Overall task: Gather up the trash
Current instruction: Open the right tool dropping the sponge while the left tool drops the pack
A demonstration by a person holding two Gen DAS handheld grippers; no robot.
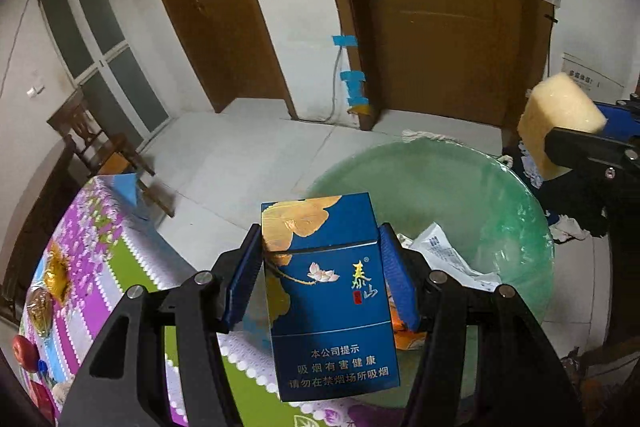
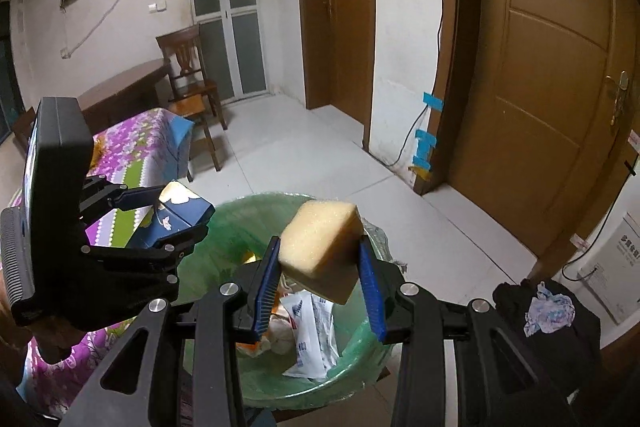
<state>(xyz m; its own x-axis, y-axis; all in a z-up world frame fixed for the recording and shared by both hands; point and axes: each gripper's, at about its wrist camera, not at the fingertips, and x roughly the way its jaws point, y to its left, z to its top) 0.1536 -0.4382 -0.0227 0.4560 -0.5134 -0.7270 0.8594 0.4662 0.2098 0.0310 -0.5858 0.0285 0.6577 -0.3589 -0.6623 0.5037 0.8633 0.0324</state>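
Left gripper (image 1: 320,275) tilted down over the green-lined trash bin (image 1: 500,195), blue pads clenched on both flanks of a blue cigarette pack (image 1: 328,291) held upright above the bin's 9 o'clock rim, beside the floral tablecloth (image 1: 100,235). Right gripper (image 2: 320,267) likewise angled downward, clamped on a yellow sponge (image 2: 324,247) hanging tilted above the bin's middle. Seen from the right wrist at 9 o'clock: left gripper with pack. Crumpled wrappers (image 2: 312,331) lying inside the bin.

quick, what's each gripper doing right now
Left gripper: closed on the blue cigarette pack, above the bin.
Right gripper: closed on the yellow sponge, above the bin.
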